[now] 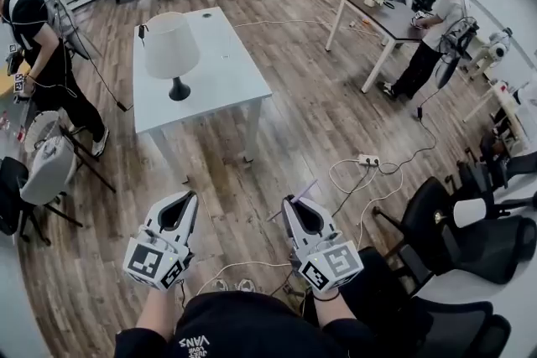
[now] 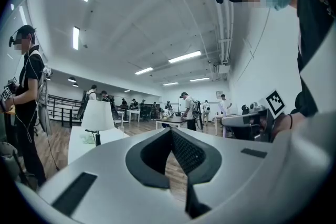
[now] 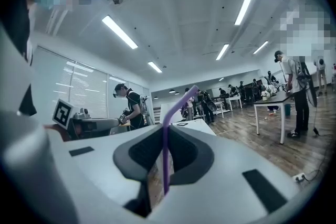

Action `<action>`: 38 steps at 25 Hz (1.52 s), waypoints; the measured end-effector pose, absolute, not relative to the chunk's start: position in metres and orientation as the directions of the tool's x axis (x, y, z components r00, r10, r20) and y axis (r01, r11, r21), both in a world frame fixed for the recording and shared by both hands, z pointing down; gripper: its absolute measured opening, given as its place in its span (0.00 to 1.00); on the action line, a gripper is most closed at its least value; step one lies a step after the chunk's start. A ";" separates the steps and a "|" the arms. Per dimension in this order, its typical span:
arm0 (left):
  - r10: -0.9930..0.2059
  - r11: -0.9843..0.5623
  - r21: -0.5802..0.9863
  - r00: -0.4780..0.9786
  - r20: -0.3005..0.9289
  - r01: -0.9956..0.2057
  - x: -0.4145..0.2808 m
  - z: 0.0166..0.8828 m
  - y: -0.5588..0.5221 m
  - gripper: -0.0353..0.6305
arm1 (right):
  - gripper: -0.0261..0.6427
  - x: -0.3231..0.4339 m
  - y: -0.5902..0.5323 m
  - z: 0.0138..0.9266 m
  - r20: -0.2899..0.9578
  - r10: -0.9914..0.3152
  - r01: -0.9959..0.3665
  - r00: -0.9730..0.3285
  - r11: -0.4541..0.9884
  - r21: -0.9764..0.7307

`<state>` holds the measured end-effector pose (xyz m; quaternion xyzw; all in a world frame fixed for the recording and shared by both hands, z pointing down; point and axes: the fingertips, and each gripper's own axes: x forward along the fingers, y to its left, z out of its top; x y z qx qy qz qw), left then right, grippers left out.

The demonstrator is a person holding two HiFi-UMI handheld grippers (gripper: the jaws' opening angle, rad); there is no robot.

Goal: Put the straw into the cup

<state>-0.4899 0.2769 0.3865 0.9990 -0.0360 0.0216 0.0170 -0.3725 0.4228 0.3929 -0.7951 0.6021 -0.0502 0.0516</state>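
Note:
A purple bendy straw (image 3: 165, 149) stands upright between the jaws of my right gripper (image 3: 164, 131), which is shut on it; its bent top leans to the right. In the head view the straw (image 1: 304, 190) sticks out past the tip of the right gripper (image 1: 289, 203) above the wooden floor. My left gripper (image 1: 191, 197) is level beside it, about a hand's width to the left. In the left gripper view the left gripper (image 2: 170, 132) has its jaws meeting at the tip with nothing between them. I see no cup in any view.
A white table (image 1: 226, 71) with a white lamp (image 1: 172, 50) stands ahead. A power strip with cables (image 1: 367, 159) lies on the floor to the right. Black office chairs (image 1: 453, 239) crowd the right side, a pale chair (image 1: 46, 168) the left. Several people stand around the room.

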 end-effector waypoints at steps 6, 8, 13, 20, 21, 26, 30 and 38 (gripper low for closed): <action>-0.090 -0.995 0.031 0.995 0.045 -0.091 -0.482 0.390 0.278 0.07 | 0.10 -0.361 0.424 0.394 0.017 -0.968 -0.958 0.251 -0.251 -0.136; -0.096 -0.995 0.037 0.994 0.044 -0.097 -0.479 0.393 0.276 0.07 | 0.10 -0.357 0.423 0.398 0.026 -0.968 -0.959 0.251 -0.252 -0.130; -0.089 -0.995 0.050 0.995 0.045 -0.091 -0.464 0.399 0.267 0.07 | 0.10 -0.342 0.417 0.404 0.039 -0.964 -0.956 0.262 -0.265 -0.129; -0.046 -0.997 0.060 0.998 0.039 -0.049 -0.422 0.400 0.228 0.07 | 0.10 -0.308 0.384 0.399 0.046 -0.952 -0.944 0.304 -0.307 -0.118; -0.037 -0.998 0.058 0.999 0.037 -0.040 -0.416 0.399 0.222 0.07 | 0.10 -0.302 0.378 0.397 0.045 -0.949 -0.942 0.311 -0.314 -0.115; -0.012 -0.998 0.059 0.999 0.037 -0.014 -0.383 0.393 0.186 0.07 | 0.10 -0.276 0.341 0.389 0.039 -0.944 -0.938 0.328 -0.330 -0.106; 0.007 -0.998 0.055 0.999 0.032 0.005 -0.365 0.390 0.161 0.07 | 0.10 -0.259 0.313 0.387 0.035 -0.941 -0.935 0.337 -0.339 -0.109; 0.031 -0.997 0.072 0.999 0.045 0.028 -0.337 0.398 0.129 0.07 | 0.10 -0.236 0.281 0.389 0.037 -0.932 -0.925 0.362 -0.363 -0.108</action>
